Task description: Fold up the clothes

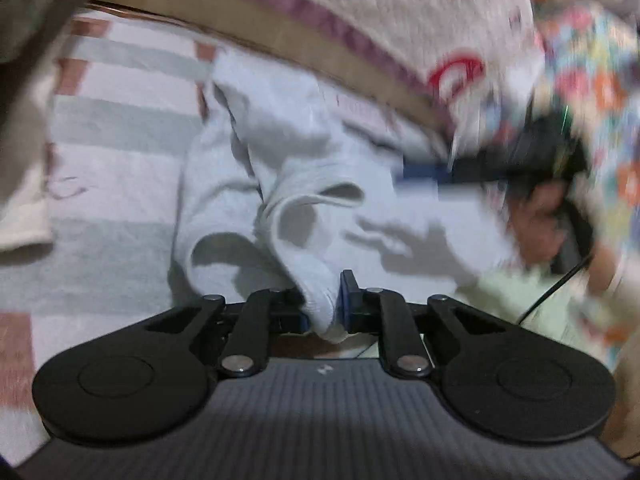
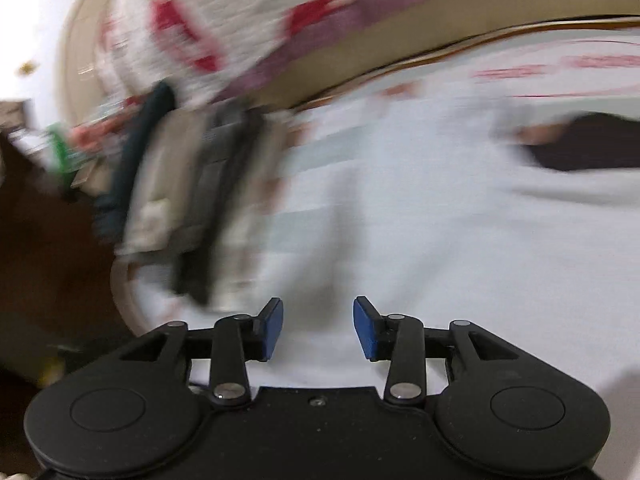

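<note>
A light grey garment (image 1: pixel 280 168) lies crumpled on a striped bedsheet (image 1: pixel 116 128). My left gripper (image 1: pixel 326 308) is shut on a bunched fold of that garment, which rises from the jaws toward the middle of the view. Further right in the left wrist view, the other gripper (image 1: pixel 500 168) shows as a dark blur held by a hand (image 1: pixel 540 220) over the garment's edge. In the right wrist view my right gripper (image 2: pixel 318 328) stands open with nothing between its blue pads (image 2: pixel 274 328), above pale grey cloth (image 2: pixel 420 220). That view is heavily blurred.
A tan bed frame edge (image 1: pixel 248 28) and a white blanket with red print and a purple border (image 1: pixel 400 12) run along the far side. A stack of folded clothes (image 2: pixel 192 200) sits at the left in the right wrist view. A colourful floral fabric (image 1: pixel 592 80) fills the right.
</note>
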`<state>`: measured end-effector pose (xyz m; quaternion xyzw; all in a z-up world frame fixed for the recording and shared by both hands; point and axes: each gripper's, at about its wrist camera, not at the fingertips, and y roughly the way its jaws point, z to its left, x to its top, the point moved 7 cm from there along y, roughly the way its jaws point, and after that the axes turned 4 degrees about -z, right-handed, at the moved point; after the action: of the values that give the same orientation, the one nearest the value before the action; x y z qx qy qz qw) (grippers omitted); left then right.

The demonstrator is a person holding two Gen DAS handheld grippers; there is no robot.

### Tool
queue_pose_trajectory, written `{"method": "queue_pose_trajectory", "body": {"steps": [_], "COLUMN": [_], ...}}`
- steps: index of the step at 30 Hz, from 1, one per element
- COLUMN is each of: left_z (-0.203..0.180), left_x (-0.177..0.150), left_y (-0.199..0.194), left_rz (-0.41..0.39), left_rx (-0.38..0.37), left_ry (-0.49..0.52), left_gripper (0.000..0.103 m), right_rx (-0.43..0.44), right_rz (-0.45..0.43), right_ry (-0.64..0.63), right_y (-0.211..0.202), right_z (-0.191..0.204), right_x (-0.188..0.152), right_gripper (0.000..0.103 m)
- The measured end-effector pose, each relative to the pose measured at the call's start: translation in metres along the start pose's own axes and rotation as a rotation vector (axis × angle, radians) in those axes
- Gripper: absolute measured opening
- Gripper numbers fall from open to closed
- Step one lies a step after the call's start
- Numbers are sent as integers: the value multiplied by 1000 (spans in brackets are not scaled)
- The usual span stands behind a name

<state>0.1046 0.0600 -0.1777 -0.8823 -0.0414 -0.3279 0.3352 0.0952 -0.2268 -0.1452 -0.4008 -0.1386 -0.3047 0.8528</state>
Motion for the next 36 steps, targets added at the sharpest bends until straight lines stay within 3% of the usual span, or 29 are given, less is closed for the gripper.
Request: {"method": "queue_pose_trajectory", "body": {"steps": [5, 7, 10, 13, 16, 17, 18, 21, 23, 24, 25, 26, 28, 31, 35, 36], "left_z": [6, 9, 21, 16, 11, 11, 11, 14, 19, 20, 21, 22, 24, 9, 14, 18], "left_x": [-6, -9, -22, -24, -17, -15, -16, -19, -22, -23, -24, -25, -26, -17, -38, -45], "left_y": [-36, -51, -61, -63, -59, -54, -49, -34, -26, -26, -25, -25, -24, -59, -58, -55], "left_rz": [-70, -97, -87, -104, -129, -121, -112, -114, -151, -154, -158, -161, -169, -232, -59, -8], "left_rx": [84, 119, 180, 198, 195, 196, 195, 183, 169, 199, 230, 260, 319, 352, 703, 720], "left_ry": [-119, -168, -282, -269, -286, -311, -330, -410, -488, -473, -458, -443, -413, -384, -221, -210], "left_gripper": [5, 4, 1, 1, 14, 39, 56, 59, 53, 43, 32, 5, 4, 4, 1, 2], "right_rx": [-410, -465, -476, -543, -566, -572, -571, -541, -515, -508, -504, -508, -516, -529, -558, -561], "right_rz": [-33, -62, -79, -63, -61, -60, -58, -64, -64, -63, -60, -52, -31, 5, 50, 51], "right_ry": [-45, -16, 4, -74, -133, -152, -162, -158, -159, -172, -189, -223, -292, -362, -352, -347], "right_y": [-67, -91, -109, -109, -103, -102, -102, -99, -95, -91, -88, -84, -79, -79, -91, -95], "right_z": [-101, -121, -129, -131, -126, -124, -123, -117, -113, -110, -107, -103, -96, -91, -93, -93], "right_x": [-26, -36, -49, -60, -59, -59, -58, -59, -62, -64, -66, -67, -71, -78, -88, -92], "right_gripper": [43, 42, 42, 41, 45, 45, 45, 45, 46, 49, 50, 51, 51, 51, 52, 53]}}
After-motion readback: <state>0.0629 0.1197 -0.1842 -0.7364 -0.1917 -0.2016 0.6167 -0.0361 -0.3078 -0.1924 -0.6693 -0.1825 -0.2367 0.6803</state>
